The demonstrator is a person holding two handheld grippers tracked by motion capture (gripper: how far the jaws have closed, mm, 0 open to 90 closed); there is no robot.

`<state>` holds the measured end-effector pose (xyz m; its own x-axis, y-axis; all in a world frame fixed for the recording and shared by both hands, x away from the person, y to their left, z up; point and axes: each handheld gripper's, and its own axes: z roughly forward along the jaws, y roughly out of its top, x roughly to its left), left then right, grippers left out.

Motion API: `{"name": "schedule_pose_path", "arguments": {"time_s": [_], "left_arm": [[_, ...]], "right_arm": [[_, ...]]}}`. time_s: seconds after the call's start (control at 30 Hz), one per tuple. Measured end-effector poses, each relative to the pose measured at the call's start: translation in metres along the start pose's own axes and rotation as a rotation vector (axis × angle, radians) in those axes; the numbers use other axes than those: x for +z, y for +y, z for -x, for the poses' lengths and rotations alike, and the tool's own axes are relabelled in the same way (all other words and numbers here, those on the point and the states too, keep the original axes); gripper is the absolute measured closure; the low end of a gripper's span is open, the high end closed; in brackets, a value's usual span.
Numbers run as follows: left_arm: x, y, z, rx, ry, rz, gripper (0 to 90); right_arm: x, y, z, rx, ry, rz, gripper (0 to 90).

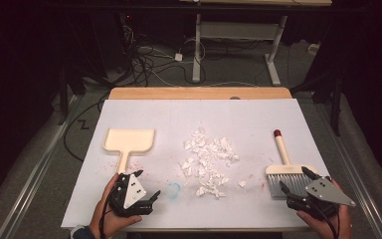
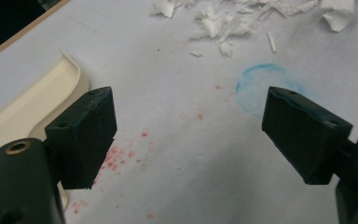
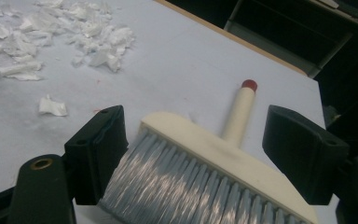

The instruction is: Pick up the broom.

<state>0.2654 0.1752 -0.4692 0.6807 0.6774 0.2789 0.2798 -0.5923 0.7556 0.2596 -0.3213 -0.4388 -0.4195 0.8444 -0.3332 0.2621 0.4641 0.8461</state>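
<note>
On table | left tongs (image 1: 146, 185) wide open, empty, by dustpan (image 1: 129, 140) | right tongs (image 1: 293, 180) wide open over brush (image 1: 284, 169)

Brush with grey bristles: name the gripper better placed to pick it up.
Right. The right gripper has its open jaws either side of the cream-backed, grey-bristled brush; the left gripper sits across the white paper scraps, beside the cream dustpan.

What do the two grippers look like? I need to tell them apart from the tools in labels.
Both are black. The left gripper and right gripper each carry a grey three-cornered plate with small holes on top and trail a black cable. Their jaws are blocky black pads with screw holes, and a brass-ringed hole sits lower down.
</note>
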Motion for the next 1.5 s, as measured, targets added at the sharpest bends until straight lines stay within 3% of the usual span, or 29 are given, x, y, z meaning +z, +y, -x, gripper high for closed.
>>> {"name": "schedule_pose_path", "arguments": {"time_s": [0.3,0.43,0.53,0.57,0.67,0.77,0.8,0.83,0.93,1.0,1.03,1.07,1.2,1.3,1.37,1.5], "left_arm": [[-0.001,-0.001,0.001,0.018,0.005,-0.013,16.6],[0.0,0.0,0.0,0.014,0.006,-0.017,16.6],[0.001,0.001,0.002,0.022,0.004,-0.018,16.6],[0.003,0.001,0.003,0.03,-0.001,-0.029,16.6],[0.004,0.001,0.003,0.032,-0.008,-0.035,16.6],[0.005,0.001,0.002,0.035,-0.014,-0.034,16.6],[0.005,0.001,0.003,0.036,-0.013,-0.033,16.6],[0.004,0.001,0.003,0.035,-0.012,-0.029,16.6],[0.004,0.0,0.003,0.037,-0.015,-0.029,16.6],[0.004,0.0,0.003,0.036,-0.017,-0.03,16.6],[0.004,-0.001,0.003,0.036,-0.019,-0.032,16.6],[0.004,-0.001,0.003,0.038,-0.02,-0.036,16.6],[0.005,-0.002,0.004,0.038,-0.022,-0.044,16.6],[0.006,-0.001,0.005,0.046,-0.025,-0.052,16.7],[0.006,0.0,0.006,0.049,-0.026,-0.052,16.6],[0.007,0.0,0.006,0.046,-0.029,-0.054,16.6]], "right_arm": [[0.001,0.001,0.004,-0.008,-0.036,-0.034,22.3],[0.009,0.002,0.01,-0.011,-0.079,-0.106,23.8],[0.014,0.004,0.018,0.025,-0.068,-0.14,29.2],[0.02,0.01,0.031,0.086,-0.05,-0.182,31.6],[0.036,0.019,0.049,0.193,-0.033,-0.278,32.8],[0.052,0.025,0.061,0.234,-0.034,-0.299,35.0],[0.069,0.03,0.07,0.28,-0.018,-0.352,34.9],[0.078,0.032,0.073,0.304,0.003,-0.368,35.5],[0.107,0.032,0.076,0.337,0.034,-0.467,36.0],[0.116,0.03,0.075,0.334,0.036,-0.492,36.5],[0.129,0.026,0.073,0.334,0.04,-0.551,39.7],[0.134,0.024,0.072,0.326,0.044,-0.575,41.7],[0.139,0.022,0.073,0.33,0.063,-0.564,48.5],[0.139,0.022,0.073,0.331,0.067,-0.544,63.2],[0.139,0.021,0.074,0.355,0.073,-0.532,65.6],[0.138,0.018,0.076,0.347,0.071,-0.513,70.6]]}}
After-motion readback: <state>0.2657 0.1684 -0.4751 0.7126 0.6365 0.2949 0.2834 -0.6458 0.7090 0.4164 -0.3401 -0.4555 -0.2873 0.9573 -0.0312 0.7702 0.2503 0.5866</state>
